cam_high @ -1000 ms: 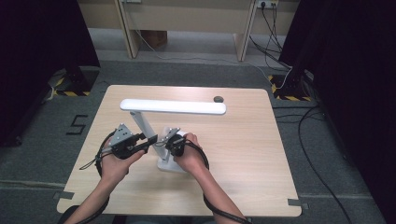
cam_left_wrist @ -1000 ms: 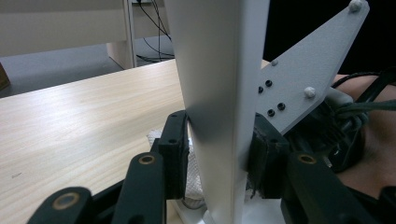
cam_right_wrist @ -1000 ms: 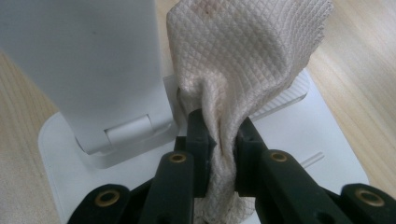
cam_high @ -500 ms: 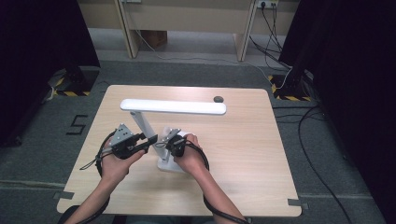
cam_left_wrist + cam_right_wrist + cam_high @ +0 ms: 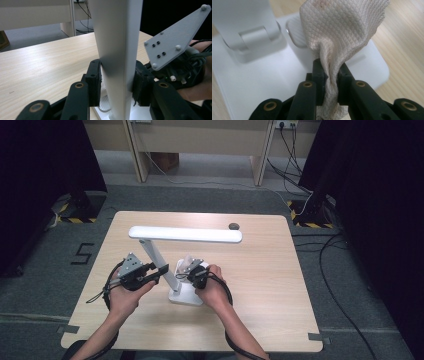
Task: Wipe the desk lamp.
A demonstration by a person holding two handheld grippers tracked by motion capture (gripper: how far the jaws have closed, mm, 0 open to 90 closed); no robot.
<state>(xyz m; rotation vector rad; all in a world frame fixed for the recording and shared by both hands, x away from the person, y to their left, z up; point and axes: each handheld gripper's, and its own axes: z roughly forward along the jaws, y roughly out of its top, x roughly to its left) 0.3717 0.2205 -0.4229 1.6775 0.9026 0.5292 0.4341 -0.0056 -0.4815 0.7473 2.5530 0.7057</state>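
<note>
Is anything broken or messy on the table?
Nothing looks broken or spilled. The lamp stands upright on its base, with the left gripper clamped on its arm. The cloth in the right gripper has faint brownish marks near its top, so it looks a bit used. A small dark thing sits alone by the table's far edge.

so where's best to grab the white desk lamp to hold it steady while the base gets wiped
Grip the slanted arm low, just above the base, coming from the left. Its flat narrow sides suit the two pads, as the left gripper shows, leaving the base free for the cloth in the right gripper.
</note>
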